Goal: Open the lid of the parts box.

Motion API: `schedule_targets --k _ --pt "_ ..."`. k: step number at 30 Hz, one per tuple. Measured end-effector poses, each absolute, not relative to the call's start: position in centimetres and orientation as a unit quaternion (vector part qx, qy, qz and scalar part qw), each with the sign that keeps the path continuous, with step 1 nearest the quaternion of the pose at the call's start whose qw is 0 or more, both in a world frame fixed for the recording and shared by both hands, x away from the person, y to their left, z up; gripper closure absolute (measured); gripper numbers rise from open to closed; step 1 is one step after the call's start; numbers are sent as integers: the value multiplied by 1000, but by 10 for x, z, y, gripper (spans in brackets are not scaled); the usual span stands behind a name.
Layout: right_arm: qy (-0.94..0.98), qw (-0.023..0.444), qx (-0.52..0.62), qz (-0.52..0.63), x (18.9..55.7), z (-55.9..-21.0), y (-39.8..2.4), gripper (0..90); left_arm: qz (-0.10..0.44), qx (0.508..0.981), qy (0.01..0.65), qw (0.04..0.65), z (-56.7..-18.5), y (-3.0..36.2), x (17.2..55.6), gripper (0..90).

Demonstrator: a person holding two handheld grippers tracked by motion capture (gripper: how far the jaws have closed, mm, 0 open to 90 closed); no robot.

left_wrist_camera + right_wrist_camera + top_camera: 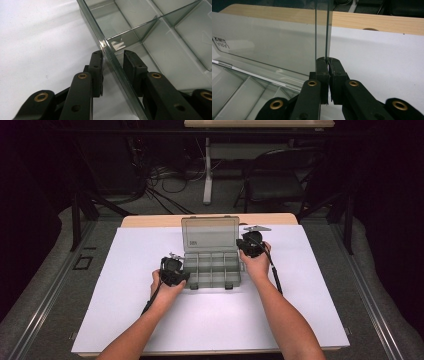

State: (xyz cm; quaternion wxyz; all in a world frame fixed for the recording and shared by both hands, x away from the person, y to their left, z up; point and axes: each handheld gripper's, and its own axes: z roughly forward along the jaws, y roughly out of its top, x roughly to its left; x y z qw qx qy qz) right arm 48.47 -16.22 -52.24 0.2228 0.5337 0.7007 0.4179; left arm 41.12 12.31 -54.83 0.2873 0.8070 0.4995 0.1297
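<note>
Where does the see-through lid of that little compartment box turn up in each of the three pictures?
High view: the lid stands upright at the centre, behind the box's compartments.
Left gripper view: I cannot pick it out; the jaws straddle the box's side wall.
Right gripper view: it fills the upper left, its side edge pinched between the jaws.
Shared landmark: the white table sheet.

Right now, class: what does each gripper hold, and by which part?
The right gripper clamps the side edge of the raised lid. The left gripper straddles the box's side wall; whether its pads press cannot be told.
</note>
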Motion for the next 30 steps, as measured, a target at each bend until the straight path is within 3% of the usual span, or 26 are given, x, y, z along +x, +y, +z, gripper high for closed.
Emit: schedule_targets --k 30 --pt "687 204 566 408 500 -532 -160 899 129 803 504 291 -549 123 411 699"
